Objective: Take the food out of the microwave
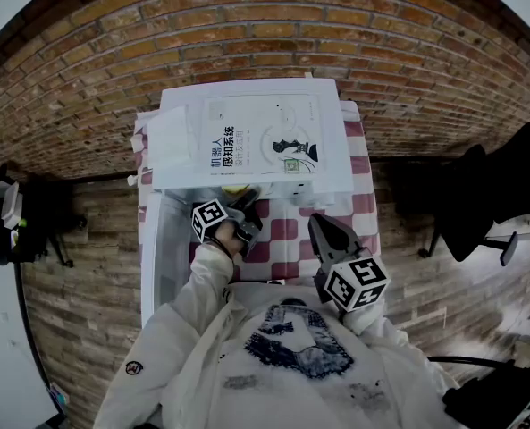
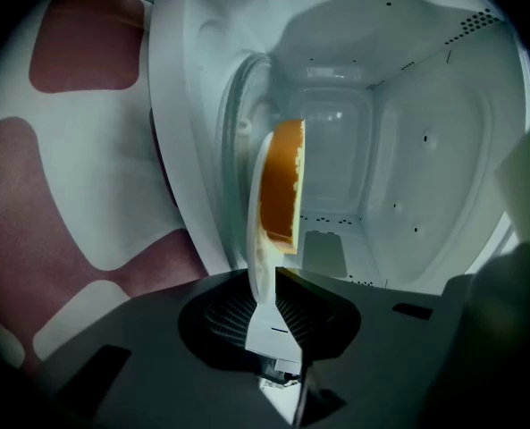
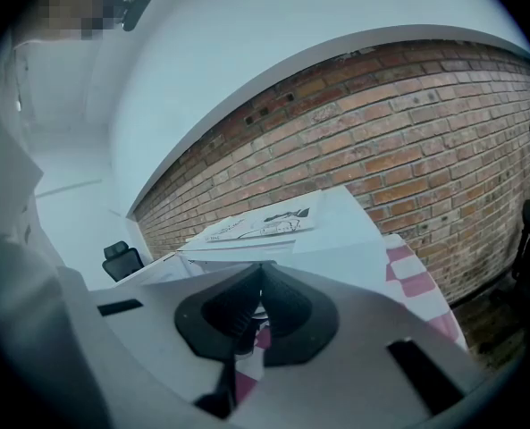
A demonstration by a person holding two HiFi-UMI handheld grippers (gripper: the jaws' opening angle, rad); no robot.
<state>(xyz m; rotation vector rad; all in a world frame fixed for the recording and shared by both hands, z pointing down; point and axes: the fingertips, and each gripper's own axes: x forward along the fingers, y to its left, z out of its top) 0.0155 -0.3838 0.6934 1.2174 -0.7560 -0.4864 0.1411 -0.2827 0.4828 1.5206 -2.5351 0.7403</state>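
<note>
A person stands at a desk point(image 1: 287, 238) facing an open white microwave point(image 2: 408, 150), with a book point(image 1: 265, 141) lying on top of the microwave. The left claw point(image 2: 273, 280) reaches into the microwave and pinches the near rim of a white plate point(image 2: 256, 231). The plate carries orange food point(image 2: 281, 186) and sits inside the microwave. The right claw point(image 3: 260, 271) hangs just outside the microwave's opening, pressed together on nothing. The step in hand appears to be securing the grip on the plate. Next, I judge, the plate needs lifting slightly and drawing straight out of the microwave, kept level so the food does not slide.
</note>
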